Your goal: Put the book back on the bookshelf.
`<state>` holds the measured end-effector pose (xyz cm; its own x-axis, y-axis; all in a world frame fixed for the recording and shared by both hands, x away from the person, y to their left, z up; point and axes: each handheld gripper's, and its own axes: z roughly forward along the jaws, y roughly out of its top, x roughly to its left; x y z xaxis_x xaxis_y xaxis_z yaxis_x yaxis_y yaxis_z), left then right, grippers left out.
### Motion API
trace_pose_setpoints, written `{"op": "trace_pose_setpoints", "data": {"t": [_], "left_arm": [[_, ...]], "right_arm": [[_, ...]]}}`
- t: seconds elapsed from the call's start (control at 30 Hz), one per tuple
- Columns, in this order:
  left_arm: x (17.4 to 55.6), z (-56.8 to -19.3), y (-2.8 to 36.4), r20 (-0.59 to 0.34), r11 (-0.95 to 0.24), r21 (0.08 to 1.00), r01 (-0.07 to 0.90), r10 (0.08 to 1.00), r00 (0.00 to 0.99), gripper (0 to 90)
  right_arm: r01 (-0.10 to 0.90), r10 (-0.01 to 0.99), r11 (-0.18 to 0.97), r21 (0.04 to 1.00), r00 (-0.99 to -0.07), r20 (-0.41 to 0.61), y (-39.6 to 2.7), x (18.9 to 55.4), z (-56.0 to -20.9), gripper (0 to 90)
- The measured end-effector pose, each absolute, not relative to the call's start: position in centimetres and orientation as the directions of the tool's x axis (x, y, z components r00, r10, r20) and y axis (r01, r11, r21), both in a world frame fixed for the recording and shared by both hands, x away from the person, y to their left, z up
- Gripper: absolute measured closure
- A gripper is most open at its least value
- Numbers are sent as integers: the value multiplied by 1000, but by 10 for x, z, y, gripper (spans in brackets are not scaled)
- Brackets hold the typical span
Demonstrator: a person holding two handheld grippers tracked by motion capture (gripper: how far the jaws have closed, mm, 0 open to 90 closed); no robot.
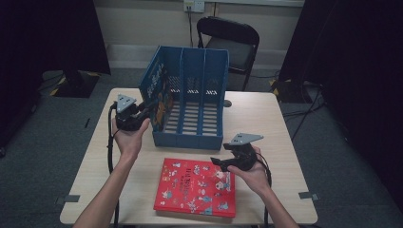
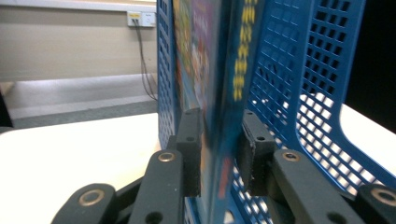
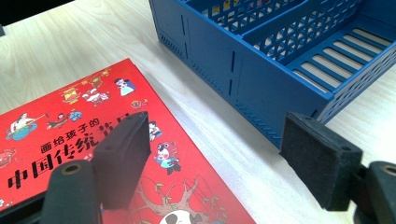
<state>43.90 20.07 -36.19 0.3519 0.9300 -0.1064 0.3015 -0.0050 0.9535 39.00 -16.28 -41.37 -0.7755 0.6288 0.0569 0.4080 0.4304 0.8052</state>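
Left gripper (image 2: 219,158) jaws straddle the blue picture book (image 2: 212,93), barely loosened; it should back straight out of the file rack (image 1: 190,95). Right gripper (image 3: 224,158) hovers wide open, empty, over the red book (image 3: 70,140).

Lab-like room: black curtains (image 1: 43,33), floor cables (image 1: 304,111), folding chair (image 1: 230,42).

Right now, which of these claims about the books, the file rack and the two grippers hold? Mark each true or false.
1. The blue book stands upright between the left gripper jaws, in the blue rack. True.
2. The red book lies inside the rack. False: it lies flat on the table, in front of the rack.
3. The right gripper is open, holding nothing. True.
4. The rack has five slots. False: three.
5. The right gripper hovers at the red book's right edge. True.
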Motion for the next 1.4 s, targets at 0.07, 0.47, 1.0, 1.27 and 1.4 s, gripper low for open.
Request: {"op": "trace_pose_setpoints", "data": {"t": [0.07, 0.47, 1.0, 1.27, 1.4], "left_arm": [[435, -368, 202, -113, -7, 949, 316, 926, 359, 722], [418, -402, 208, -106, -56, 924, 378, 912, 396, 734], [424, -417, 203, -111, -84, 900, 427, 904, 412, 828], [429, -417, 198, -97, -89, 902, 422, 911, 401, 838], [432, -418, 196, -97, -85, 903, 421, 914, 393, 833]], "right_arm": [[408, 631, 427, 807, -774, 57, -163, 390, -413, 241], [408, 632, 439, 801, -773, 48, -159, 390, -416, 240], [408, 633, 440, 800, -773, 47, -159, 390, -417, 240], [412, 634, 438, 799, -772, 50, -159, 391, -417, 240], [413, 635, 436, 799, -771, 52, -160, 391, -417, 240]]}}
